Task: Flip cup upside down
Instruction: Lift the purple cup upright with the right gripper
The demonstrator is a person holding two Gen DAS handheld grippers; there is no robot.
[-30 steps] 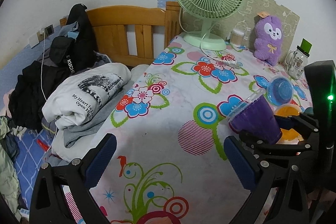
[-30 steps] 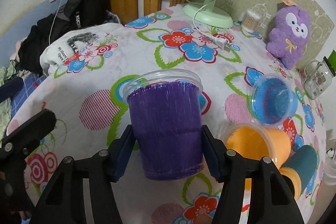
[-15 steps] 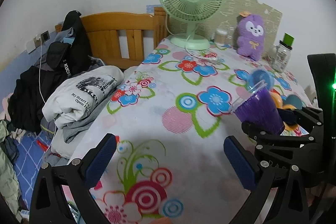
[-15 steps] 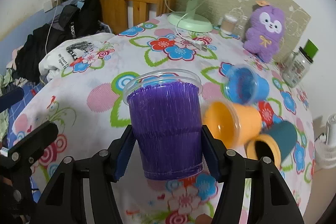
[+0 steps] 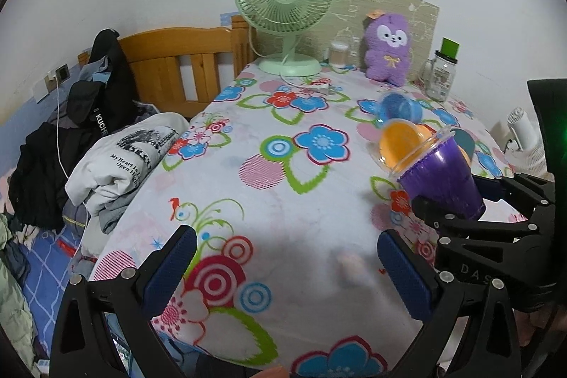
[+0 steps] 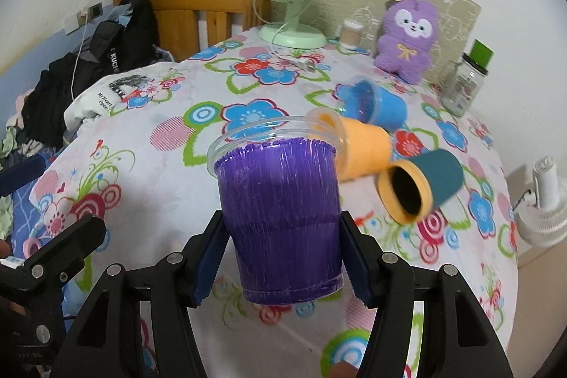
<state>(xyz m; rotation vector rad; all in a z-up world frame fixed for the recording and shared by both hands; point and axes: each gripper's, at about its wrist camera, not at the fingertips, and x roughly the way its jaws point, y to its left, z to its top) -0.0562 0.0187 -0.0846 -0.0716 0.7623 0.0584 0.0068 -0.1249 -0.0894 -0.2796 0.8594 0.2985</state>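
— Cup status?
— We see the purple cup (rim pointing away) clamped in the right gripper above the floral table; the left gripper, fingers spread, holds nothing.

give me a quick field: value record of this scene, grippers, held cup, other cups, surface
right gripper: shut on purple cup, pads on its lower sides
purple cup state: lifted off the table, rim pointing away from the wrist camera, not yet inverted
left gripper: open, holding nothing
other cups: blue cup, orange cup and teal cup, all on their sides
surface: floral tablecloth
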